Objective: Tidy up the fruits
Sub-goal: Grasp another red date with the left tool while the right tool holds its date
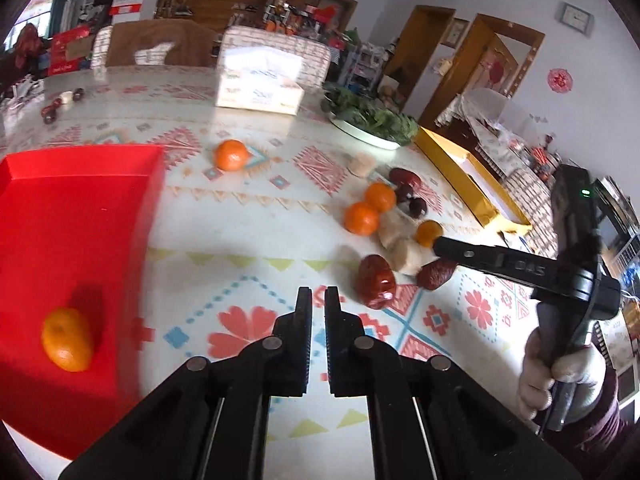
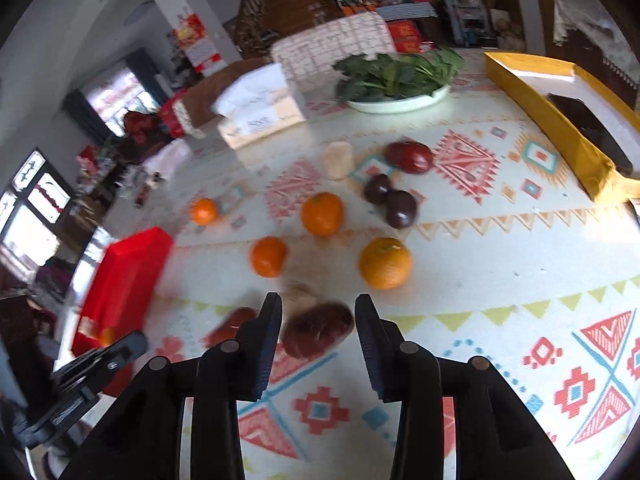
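Fingers of the left gripper (image 1: 318, 300) are closed on nothing beside the red tray (image 1: 80, 216), which holds one orange (image 1: 67, 339). Right gripper (image 2: 318, 316) stands open around a red date (image 2: 318, 334), likely the next pick: close, then lift.

Left tool (image 1: 318, 300) closed, right tool (image 2: 318, 312) parted
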A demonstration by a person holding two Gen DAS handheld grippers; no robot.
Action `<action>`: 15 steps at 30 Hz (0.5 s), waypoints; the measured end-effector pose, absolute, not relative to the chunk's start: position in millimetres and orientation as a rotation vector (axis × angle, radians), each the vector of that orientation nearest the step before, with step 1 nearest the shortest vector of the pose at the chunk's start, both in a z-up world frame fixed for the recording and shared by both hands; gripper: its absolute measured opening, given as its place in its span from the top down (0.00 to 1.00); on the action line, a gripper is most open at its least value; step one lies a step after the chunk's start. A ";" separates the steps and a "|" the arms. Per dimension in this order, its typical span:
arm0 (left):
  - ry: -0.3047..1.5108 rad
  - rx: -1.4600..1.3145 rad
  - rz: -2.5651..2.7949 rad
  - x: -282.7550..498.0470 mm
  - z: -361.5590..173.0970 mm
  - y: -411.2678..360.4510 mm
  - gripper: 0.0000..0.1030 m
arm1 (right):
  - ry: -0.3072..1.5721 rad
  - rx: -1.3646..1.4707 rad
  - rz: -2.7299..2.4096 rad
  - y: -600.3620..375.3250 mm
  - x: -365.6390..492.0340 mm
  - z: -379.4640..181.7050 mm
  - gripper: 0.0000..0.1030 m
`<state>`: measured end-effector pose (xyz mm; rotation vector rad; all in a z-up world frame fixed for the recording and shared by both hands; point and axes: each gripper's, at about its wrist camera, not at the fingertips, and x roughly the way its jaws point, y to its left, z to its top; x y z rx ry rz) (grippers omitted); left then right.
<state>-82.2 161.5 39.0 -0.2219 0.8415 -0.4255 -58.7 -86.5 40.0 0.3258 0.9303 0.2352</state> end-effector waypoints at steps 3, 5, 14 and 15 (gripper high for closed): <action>0.857 -0.206 -0.450 -78.8 35.5 146.7 0.88 | 0.961 0.341 0.225 -91.5 -54.4 27.3 0.58; 0.867 -0.194 -0.463 -76.6 33.4 137.2 0.81 | 0.960 0.348 0.233 -93.5 -54.7 24.1 0.59; 0.888 -0.143 -0.514 -59.3 30.0 92.9 0.59 | 0.928 0.348 0.292 -102.5 -74.0 29.6 0.58; 0.891 -0.134 -0.526 -56.7 29.5 86.9 0.59 | 0.930 0.333 0.299 -101.4 -75.0 29.6 0.58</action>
